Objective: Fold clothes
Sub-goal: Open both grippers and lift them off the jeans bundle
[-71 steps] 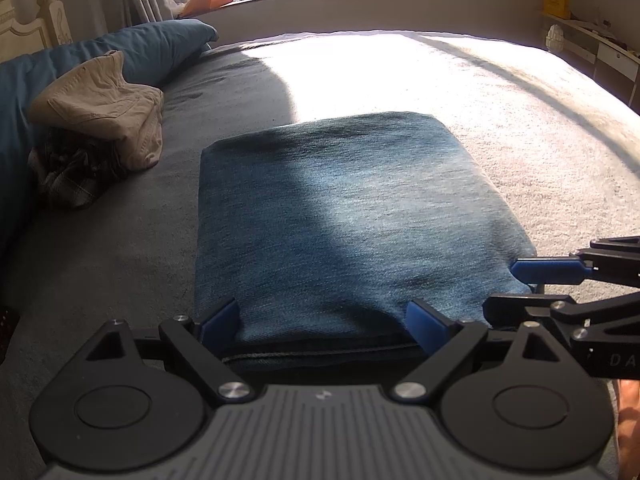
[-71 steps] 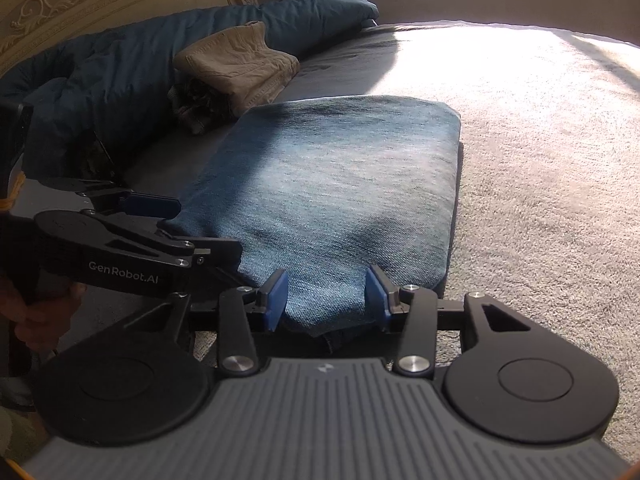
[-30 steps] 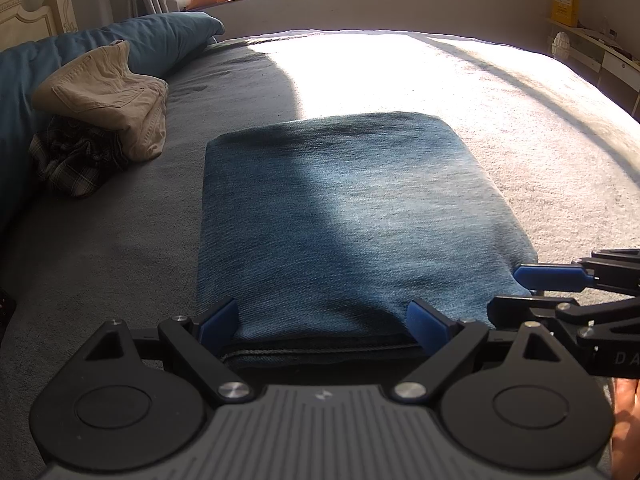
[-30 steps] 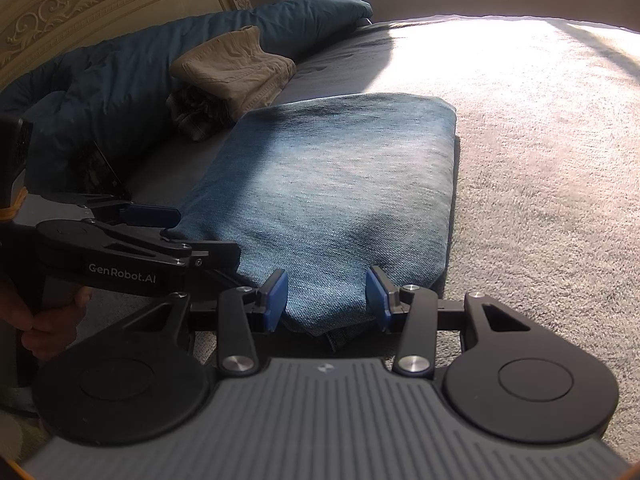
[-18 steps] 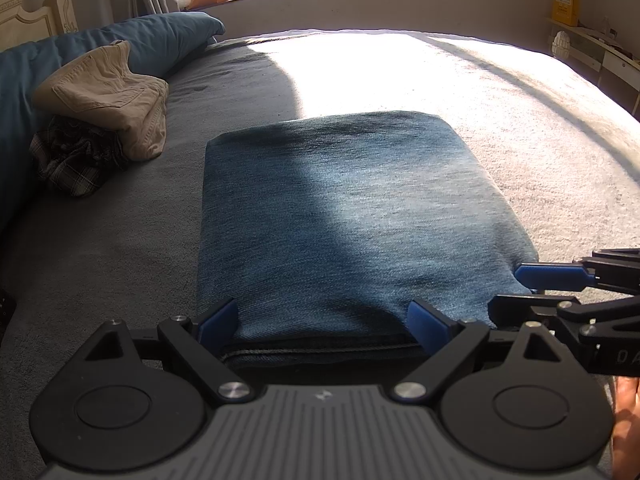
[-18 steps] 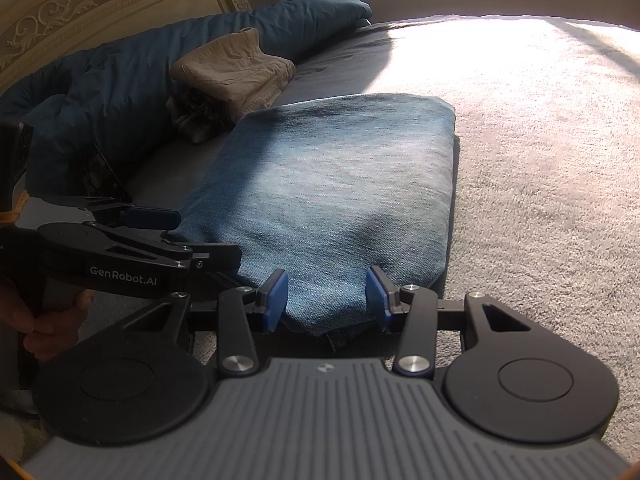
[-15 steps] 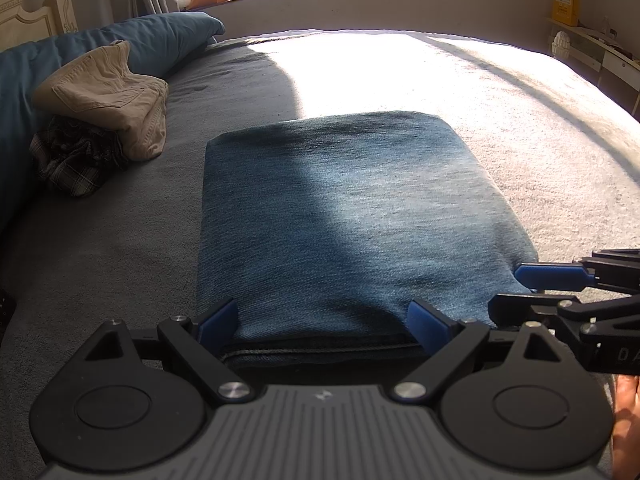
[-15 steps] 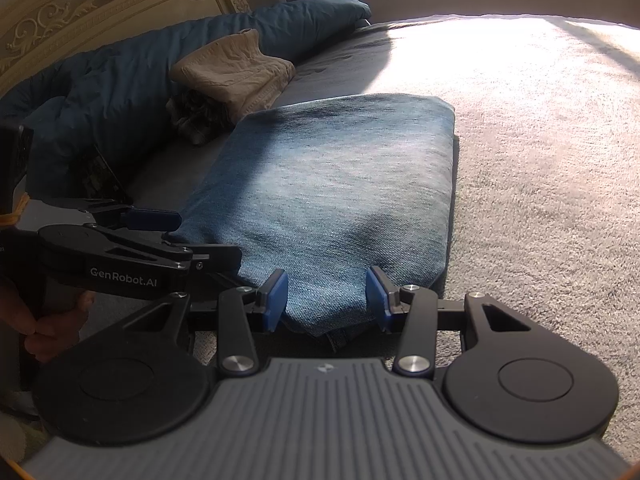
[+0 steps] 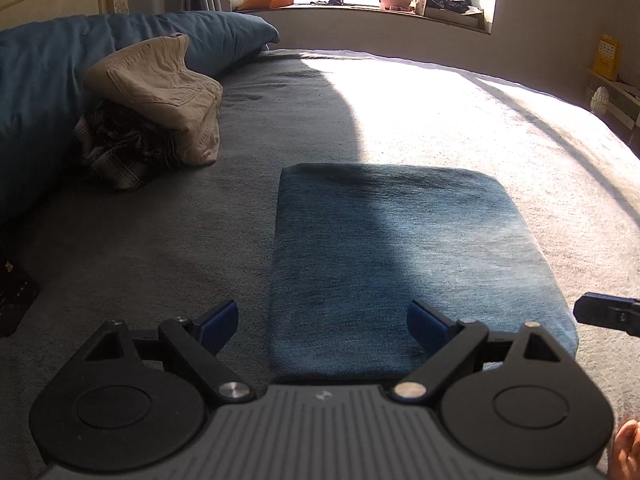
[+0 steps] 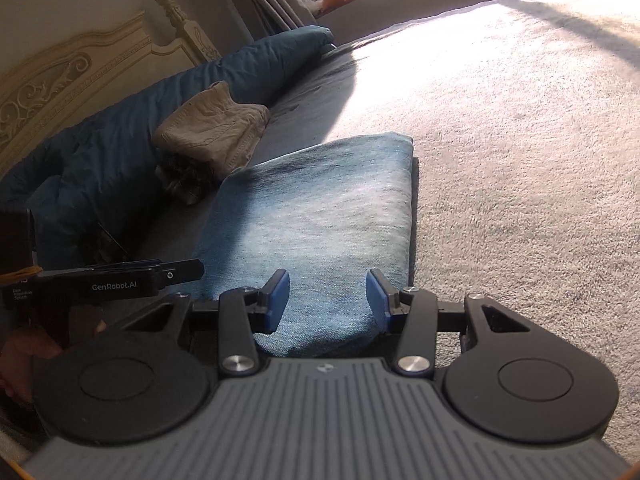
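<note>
One garment: folded jeans [image 9: 404, 256], flat on bed [image 9: 500, 128].
Handling: thick denim; likely heavy, limp, non-slip.
Grip point: near folded edge.
Left tongs [image 9: 322, 322]: spread wide, empty.
Right tongs [image 10: 326, 300]: part-open, gripping nothing.

Folded jeans [image 9: 404, 256]: mid-blue denim, faded paler toward the right. Bedspread [image 9: 460, 120]: grey, plain, washed near-white in the sunlit far right. Quilt [image 9: 40, 80] at far left: dark teal-blue, plain. Trousers [image 9: 160, 84] on the pile: beige, plain. Shirt [image 9: 116, 152] beneath them: dark plaid with pale lines. Headboard [image 10: 60, 76]: cream with carved scrolls. Gripper pads [image 10: 278, 300]: blue on black arms.
</note>
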### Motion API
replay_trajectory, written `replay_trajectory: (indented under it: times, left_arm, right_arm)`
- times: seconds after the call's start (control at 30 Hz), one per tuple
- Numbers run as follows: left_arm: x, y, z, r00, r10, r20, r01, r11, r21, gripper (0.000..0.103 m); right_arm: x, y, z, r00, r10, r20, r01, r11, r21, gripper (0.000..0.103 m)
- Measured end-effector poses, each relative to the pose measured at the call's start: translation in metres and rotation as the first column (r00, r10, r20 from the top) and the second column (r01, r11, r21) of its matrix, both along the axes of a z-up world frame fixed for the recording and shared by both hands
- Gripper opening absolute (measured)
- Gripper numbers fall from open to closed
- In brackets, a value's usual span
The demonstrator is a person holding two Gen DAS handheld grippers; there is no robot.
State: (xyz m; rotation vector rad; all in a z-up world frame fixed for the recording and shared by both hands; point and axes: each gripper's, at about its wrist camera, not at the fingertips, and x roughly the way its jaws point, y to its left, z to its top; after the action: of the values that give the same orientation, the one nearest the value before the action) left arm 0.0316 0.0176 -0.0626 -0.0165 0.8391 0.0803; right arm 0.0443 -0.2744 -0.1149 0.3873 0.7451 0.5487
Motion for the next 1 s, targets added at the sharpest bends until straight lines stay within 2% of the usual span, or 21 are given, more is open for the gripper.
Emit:
replay_trajectory:
  times: [0.07, 0.17, 0.3, 0.43, 0.53, 0.6, 0.7, 0.8, 0.9, 1.0]
  left_arm:
    - [0.003, 0.003, -0.003, 1.000, 0.011, -0.007, -0.011, 1.000, 0.004, 0.092]
    - [0.005, 0.006, -0.006, 1.000, 0.005, 0.001, -0.005, 1.000, 0.001, 0.092]
    - [0.012, 0.005, -0.008, 1.000, -0.020, 0.022, 0.020, 1.000, 0.016, 0.092]
    - [0.015, 0.003, -0.010, 0.998, -0.048, 0.045, 0.047, 0.998, 0.032, 0.092]
    - [0.017, 0.000, -0.012, 0.996, -0.069, 0.055, 0.067, 0.997, 0.040, 0.092]
    - [0.019, -0.001, -0.013, 0.995, -0.085, 0.057, 0.082, 0.996, 0.043, 0.092]
    - [0.020, -0.003, -0.017, 0.994, -0.099, 0.055, 0.097, 0.995, 0.027, 0.092]
    - [0.020, -0.002, -0.019, 0.994, -0.098, 0.045, 0.098, 0.995, 0.007, 0.093]
    - [0.020, 0.002, -0.021, 0.996, -0.088, 0.033, 0.089, 0.996, -0.026, 0.093]
    - [0.019, 0.006, -0.024, 0.997, -0.079, 0.024, 0.080, 0.995, -0.062, 0.093]
  right_arm:
    - [0.001, -0.001, 0.005, 1.000, 0.009, 0.019, -0.008, 1.000, -0.008, 0.036]
    - [-0.001, 0.012, 0.006, 0.994, 0.097, 0.051, -0.094, 0.994, -0.059, 0.032]
    - [-0.008, 0.039, -0.018, 0.979, 0.201, 0.038, -0.187, 0.952, -0.241, 0.031]
    - [-0.002, 0.042, 0.007, 0.970, 0.238, 0.054, -0.212, 0.932, -0.294, 0.030]
    - [0.013, 0.033, 0.034, 0.972, 0.210, 0.103, -0.177, 0.948, -0.263, 0.030]
    - [0.029, 0.032, 0.039, 0.978, 0.174, 0.113, -0.141, 0.957, -0.251, 0.030]
    - [0.054, 0.037, 0.023, 0.988, 0.125, 0.087, -0.098, 0.959, -0.265, 0.030]
    - [0.068, 0.047, -0.005, 0.987, 0.161, 0.018, -0.146, 0.933, -0.328, 0.029]
    - [0.075, 0.057, 0.007, 0.978, 0.202, 0.048, -0.171, 0.916, -0.363, 0.029]
    - [0.096, 0.064, 0.029, 0.975, 0.204, 0.088, -0.171, 0.943, -0.284, 0.029]
